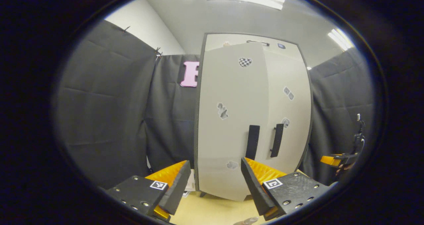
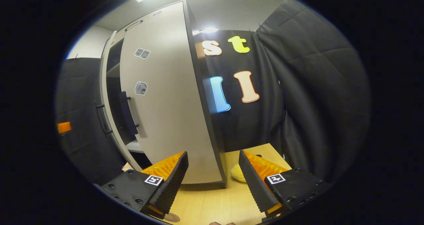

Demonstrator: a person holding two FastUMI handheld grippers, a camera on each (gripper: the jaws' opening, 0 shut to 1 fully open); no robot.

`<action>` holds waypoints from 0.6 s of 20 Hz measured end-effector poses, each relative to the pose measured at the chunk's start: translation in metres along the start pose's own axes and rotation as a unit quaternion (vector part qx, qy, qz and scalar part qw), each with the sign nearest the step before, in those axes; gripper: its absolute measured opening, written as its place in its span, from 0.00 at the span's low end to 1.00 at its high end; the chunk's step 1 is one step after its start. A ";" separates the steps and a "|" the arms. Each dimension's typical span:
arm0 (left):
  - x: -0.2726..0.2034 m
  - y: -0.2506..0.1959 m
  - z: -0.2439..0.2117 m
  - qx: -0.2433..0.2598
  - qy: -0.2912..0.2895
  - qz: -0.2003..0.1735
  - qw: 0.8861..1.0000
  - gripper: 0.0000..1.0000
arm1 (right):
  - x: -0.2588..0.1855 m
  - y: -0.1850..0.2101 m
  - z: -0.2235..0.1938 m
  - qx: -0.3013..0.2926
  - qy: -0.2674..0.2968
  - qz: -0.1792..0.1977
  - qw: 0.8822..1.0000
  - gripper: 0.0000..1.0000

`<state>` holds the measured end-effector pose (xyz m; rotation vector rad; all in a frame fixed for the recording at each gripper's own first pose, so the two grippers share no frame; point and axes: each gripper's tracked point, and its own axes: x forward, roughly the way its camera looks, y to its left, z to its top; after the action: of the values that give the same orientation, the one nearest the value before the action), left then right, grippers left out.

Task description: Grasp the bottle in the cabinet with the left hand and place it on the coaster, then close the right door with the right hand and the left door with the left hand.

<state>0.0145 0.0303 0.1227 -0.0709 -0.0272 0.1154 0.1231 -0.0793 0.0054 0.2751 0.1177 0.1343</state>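
in front of my left tool [image 1: 214, 182] stands the pale cabinet [image 1: 291, 72] on the wooden counter [image 1: 212, 210]. the tool's fingers are spread wide with nothing between them. the left door [image 1: 232, 119] stands slightly ajar, its dark handle [image 1: 252, 142] just above my right-hand finger; the right door [image 1: 286, 112] looks nearly flush. at the far right edge i see the other tool, too small to judge there. in the right gripper view my right tool [image 2: 213, 182] is also open and empty, facing the right door's outer corner, with a dark gap showing between the doors. i cannot make out the bottle or the coaster for sure.
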 end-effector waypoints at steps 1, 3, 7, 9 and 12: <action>-0.003 0.007 0.002 -0.013 -0.005 -0.002 1.000 0.96 | -0.004 0.005 0.005 0.001 -0.003 -0.004 1.000 0.98; -0.007 0.027 -0.003 -0.026 -0.001 0.009 1.000 0.96 | -0.011 0.016 0.017 -0.001 -0.015 -0.009 1.000 0.98; -0.013 0.045 -0.014 -0.013 -0.003 0.006 1.000 0.96 | -0.027 0.027 0.029 -0.008 -0.030 -0.026 0.999 0.98; -0.020 0.043 -0.023 -0.014 -0.006 -0.012 1.000 0.89 | -0.037 0.032 0.033 -0.006 -0.047 -0.036 0.998 0.98; -0.032 0.042 -0.033 -0.028 -0.011 -0.032 0.999 0.89 | -0.051 0.041 0.030 -0.011 -0.059 -0.040 0.997 0.98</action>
<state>-0.0212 0.0664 0.0862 -0.1243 -0.0551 0.0512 0.0719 -0.0560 0.0508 0.2552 0.0097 0.0401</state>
